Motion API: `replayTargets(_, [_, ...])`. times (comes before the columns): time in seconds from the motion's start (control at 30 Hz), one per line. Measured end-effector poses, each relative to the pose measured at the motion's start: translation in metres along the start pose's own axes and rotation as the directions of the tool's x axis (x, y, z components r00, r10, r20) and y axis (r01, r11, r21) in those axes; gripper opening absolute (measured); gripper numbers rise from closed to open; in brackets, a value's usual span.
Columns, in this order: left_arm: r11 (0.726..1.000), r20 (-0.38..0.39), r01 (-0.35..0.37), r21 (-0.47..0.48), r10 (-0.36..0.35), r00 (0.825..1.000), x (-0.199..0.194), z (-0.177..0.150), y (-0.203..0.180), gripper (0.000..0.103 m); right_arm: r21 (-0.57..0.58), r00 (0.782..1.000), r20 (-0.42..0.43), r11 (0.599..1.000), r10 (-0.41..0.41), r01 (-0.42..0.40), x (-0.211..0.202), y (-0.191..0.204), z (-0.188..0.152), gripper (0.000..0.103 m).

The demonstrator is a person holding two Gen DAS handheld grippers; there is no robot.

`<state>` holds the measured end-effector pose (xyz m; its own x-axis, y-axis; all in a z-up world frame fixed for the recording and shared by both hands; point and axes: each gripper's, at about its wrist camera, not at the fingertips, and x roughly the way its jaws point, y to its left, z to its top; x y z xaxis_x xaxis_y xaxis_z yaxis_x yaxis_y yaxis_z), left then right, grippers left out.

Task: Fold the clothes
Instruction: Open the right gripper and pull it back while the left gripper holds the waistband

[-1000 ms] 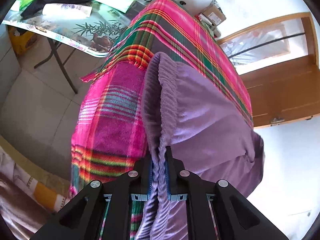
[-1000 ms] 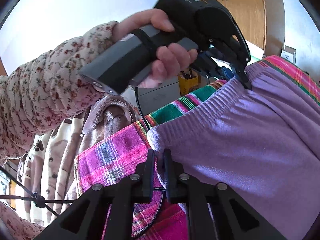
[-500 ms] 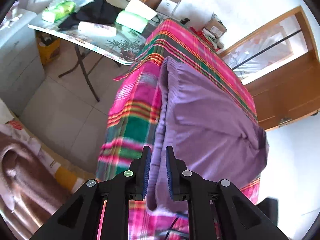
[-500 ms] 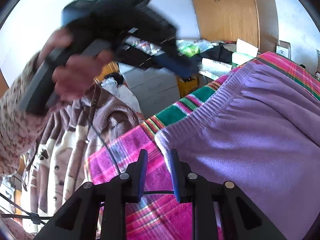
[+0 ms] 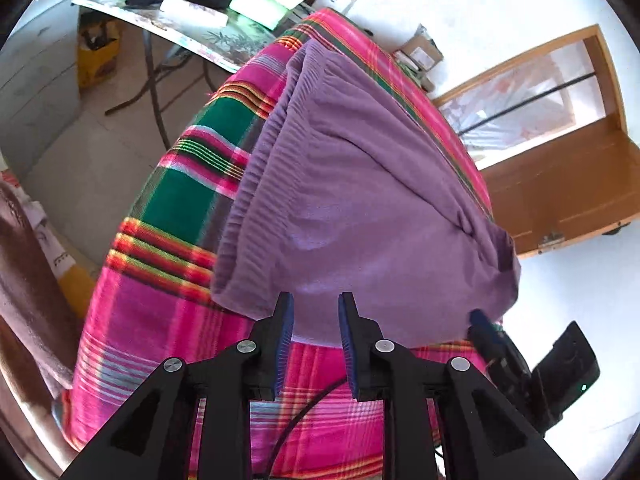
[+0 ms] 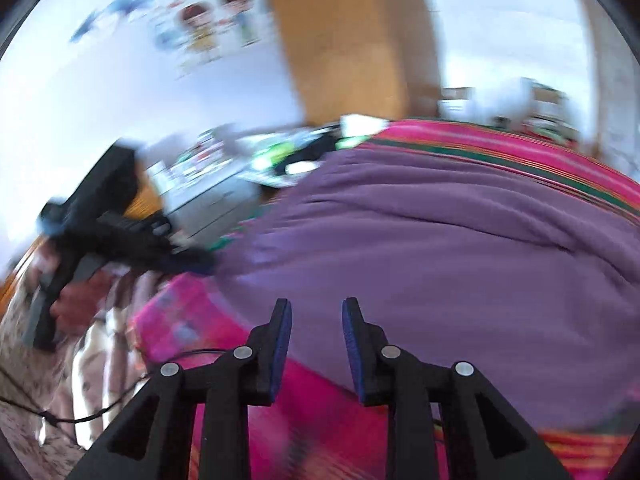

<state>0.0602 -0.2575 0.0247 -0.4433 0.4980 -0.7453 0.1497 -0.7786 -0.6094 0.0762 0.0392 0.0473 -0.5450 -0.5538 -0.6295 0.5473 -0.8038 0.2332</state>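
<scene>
My left gripper point(image 5: 316, 312) hung just off the near edge of the soft purple fleece garment with the ribbed elastic waistband point(image 5: 360, 200), its blue-padded jaws parting, with only a gap of air between them and no cloth pinched. The garment lay spread on the bright pink, green and orange plaid blanket point(image 5: 176, 192) that covered the surface under it, waistband running along the blanket's left side in my left view and the rest bunching toward a rounded fold at the right. My right gripper point(image 6: 316, 316) was likewise widening, its pads clear of the fabric, pointed at the same purple garment point(image 6: 440, 240) from the other side; that view was smeared, so finer detail was lost. In it I could make out my left gripper point(image 6: 192, 262) as a dark shape at the garment's left corner, with my hand point(image 6: 76, 306) wrapped on its handle below. From the left view, the tip of my right gripper point(image 5: 484, 326) showed at the lower right, just beside the garment's hanging edge; whether it touched the cloth I could not tell. Beyond the blanket stood a folding table with a printed plant-pattern top point(image 5: 200, 36) carrying green packets and a black cloth, and a wooden-framed panel point(image 5: 568, 168) leaned against the white wall.
</scene>
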Motion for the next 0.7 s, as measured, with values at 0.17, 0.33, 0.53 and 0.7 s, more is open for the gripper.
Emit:
replayTargets(0.17, [0.999, 0.041, -0.001, -0.034, 0.002, 0.999, -0.002, -0.018, -0.002, 0.024, 0.164, 0.978, 0.084, 0.971, -0.190, 0.175, -0.052, -0.062, -0.014, 0.027])
replayTargets(0.33, [0.998, 0.050, -0.003, -0.061, 0.006, 0.999, -0.006, -0.028, 0.003, 0.032, 0.239, 0.924, 0.061, 0.904, -0.377, 0.353, -0.096, -0.103, -0.033, 0.028])
replayTargets(0.53, [0.995, 0.065, 0.008, -0.101, -0.001, 0.998, -0.006, -0.033, 0.006, 0.032, 0.274, 0.852, 0.015, 0.822, -0.523, 0.499, -0.166, -0.136, -0.054, 0.028])
replayTargets(0.7, [0.993, 0.052, 0.007, -0.120, -0.001, 0.999, 0.004, -0.035, 0.009, 0.032, 0.260, 0.762, 0.012, 0.738, -0.647, 0.623, -0.236, -0.144, -0.077, 0.032])
